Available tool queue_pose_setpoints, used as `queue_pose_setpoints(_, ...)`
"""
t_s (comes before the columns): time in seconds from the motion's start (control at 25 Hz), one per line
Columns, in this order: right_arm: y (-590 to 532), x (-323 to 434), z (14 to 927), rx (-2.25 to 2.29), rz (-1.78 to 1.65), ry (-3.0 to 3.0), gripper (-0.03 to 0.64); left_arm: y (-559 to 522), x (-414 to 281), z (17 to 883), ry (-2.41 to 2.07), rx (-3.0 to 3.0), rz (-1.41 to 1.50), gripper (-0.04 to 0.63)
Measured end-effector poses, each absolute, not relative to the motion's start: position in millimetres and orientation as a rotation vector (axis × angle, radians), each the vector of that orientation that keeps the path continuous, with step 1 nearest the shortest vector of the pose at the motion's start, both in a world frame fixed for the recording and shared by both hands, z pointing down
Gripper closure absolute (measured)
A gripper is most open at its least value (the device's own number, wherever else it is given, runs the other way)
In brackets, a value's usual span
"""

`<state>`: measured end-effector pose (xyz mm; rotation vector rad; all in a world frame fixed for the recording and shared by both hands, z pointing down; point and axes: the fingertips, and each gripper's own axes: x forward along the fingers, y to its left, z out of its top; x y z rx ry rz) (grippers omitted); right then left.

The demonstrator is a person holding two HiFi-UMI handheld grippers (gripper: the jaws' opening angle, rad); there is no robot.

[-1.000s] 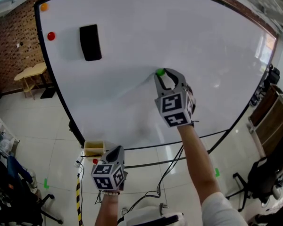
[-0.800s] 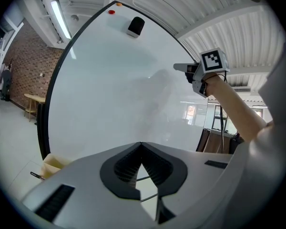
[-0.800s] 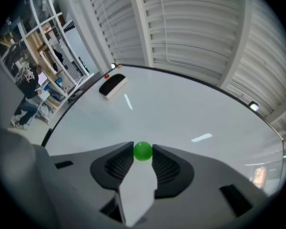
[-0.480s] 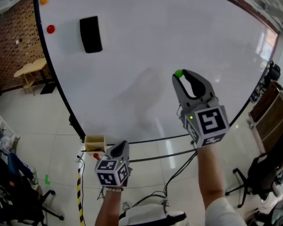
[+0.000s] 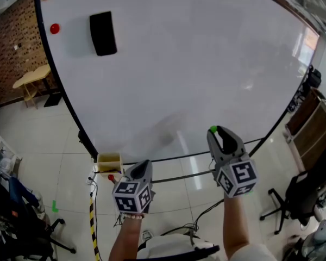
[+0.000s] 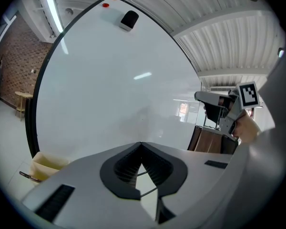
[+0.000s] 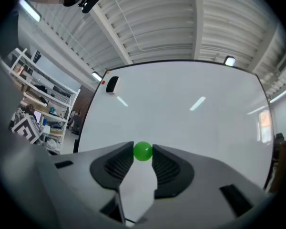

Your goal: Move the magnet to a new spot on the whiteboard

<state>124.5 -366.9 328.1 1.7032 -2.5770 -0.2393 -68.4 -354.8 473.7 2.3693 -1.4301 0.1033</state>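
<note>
Two grippers point at the whiteboard (image 5: 195,64). The right gripper (image 5: 214,131) has its jaws partly apart, pinching a small green magnet (image 7: 143,151) at the very tips, with the board ahead of them. The left gripper (image 5: 145,163), beside it on its left, has its jaws closed together with nothing between them. Far up and left of both, a black eraser (image 5: 103,33) and a red magnet (image 5: 55,29) sit on the board.

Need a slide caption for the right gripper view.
Right gripper holds green magnet between its jaw tips, whiteboard ahead.
</note>
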Motion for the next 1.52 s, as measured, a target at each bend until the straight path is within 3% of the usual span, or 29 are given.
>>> queue_pose_setpoints(0.52, -332.9, 127.5, 455.5, 1.792, 0.22, -2.505, 0.485, -353.4, -74.3, 479.5, -1.394, 2.409, 0.151, 0.597)
queue_pose_setpoints(1.52, -322.9, 142.8, 438.9, 1.753, 0.185, -2.549, 0.484, -350.2, -43.5, 461.5, -1.39, 2.462, 0.126, 0.597)
